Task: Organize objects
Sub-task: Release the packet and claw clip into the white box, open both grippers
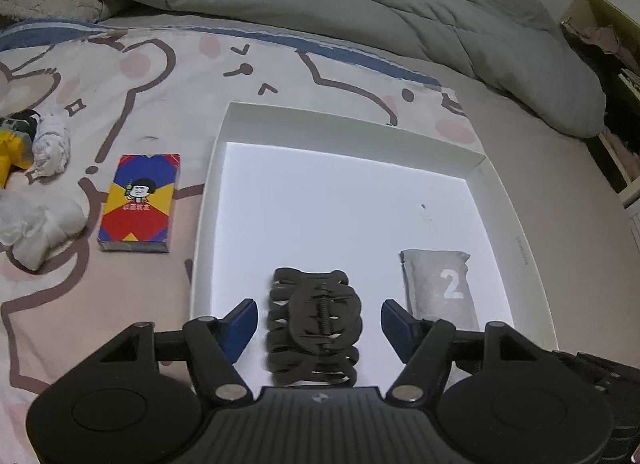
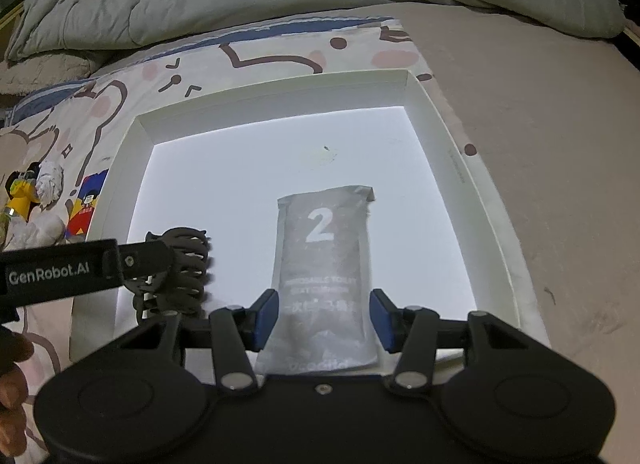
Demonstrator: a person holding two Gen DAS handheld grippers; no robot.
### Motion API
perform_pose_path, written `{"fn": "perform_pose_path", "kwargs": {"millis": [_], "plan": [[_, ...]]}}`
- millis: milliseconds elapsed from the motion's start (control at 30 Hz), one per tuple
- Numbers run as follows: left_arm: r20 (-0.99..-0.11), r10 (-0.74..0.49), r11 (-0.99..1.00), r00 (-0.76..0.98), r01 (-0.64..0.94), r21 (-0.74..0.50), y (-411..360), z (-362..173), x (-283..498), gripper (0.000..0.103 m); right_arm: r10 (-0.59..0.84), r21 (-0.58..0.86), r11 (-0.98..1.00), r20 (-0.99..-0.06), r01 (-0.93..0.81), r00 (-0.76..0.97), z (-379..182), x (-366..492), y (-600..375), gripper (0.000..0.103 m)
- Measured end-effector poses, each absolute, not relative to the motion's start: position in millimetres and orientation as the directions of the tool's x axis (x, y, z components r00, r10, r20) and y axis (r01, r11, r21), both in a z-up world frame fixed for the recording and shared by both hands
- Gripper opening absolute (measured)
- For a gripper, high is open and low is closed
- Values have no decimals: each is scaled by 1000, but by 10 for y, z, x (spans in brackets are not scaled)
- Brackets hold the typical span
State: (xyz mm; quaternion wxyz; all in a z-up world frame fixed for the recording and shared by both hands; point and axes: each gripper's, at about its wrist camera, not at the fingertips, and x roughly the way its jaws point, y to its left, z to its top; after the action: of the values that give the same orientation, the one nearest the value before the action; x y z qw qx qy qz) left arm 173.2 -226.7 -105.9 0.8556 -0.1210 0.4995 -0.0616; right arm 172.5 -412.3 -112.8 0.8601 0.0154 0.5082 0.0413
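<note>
A white shallow box (image 1: pixel 352 115) lies on the bed; it also shows in the right wrist view (image 2: pixel 276 95). A dark hair claw clip (image 1: pixel 314 324) lies inside it, between the open fingers of my left gripper (image 1: pixel 319 322). A grey packet marked "2" (image 2: pixel 326 276) lies in the box too, between the open fingers of my right gripper (image 2: pixel 323 320); it also shows in the left wrist view (image 1: pixel 440 284). The clip (image 2: pixel 180 268) shows left of the packet, partly behind the left gripper's body. Neither gripper touches its object.
On the cartoon bedsheet left of the box lie a colourful card box (image 1: pixel 140 201), white crumpled cloths (image 1: pixel 40 223), a white sock ball (image 1: pixel 52 147) and a yellow toy (image 1: pixel 12 151). A grey duvet (image 1: pixel 320 3) lies behind. A bedside shelf (image 1: pixel 616 75) stands at right.
</note>
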Motion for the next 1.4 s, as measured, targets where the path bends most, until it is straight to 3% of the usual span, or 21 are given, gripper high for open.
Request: {"fn": "perform_pose_path", "kwargs": {"millis": [300, 433, 667, 1100, 1400], "plan": [[-846, -208, 974, 491, 23, -226, -2196, -924, 1661, 75, 92, 87, 996, -852, -35, 516, -979, 1612, -4171, 60], [-851, -205, 976, 483, 40, -213, -2151, -846, 1590, 86, 89, 95, 995, -831, -18, 549, -842, 1492, -4214, 71], [-851, -184, 982, 492, 53, -182, -2065, -703, 1451, 97, 54, 76, 997, -809, 13, 586, -660, 1305, -4254, 84], [-841, -168, 986, 515, 78, -149, -2008, -568, 1212, 103, -1, 21, 999, -779, 28, 627, -450, 953, -4309, 103], [-827, -164, 986, 538, 116, -120, -1938, -501, 1085, 103, -16, 19, 999, -769, 48, 639, -412, 803, -4356, 103]]}}
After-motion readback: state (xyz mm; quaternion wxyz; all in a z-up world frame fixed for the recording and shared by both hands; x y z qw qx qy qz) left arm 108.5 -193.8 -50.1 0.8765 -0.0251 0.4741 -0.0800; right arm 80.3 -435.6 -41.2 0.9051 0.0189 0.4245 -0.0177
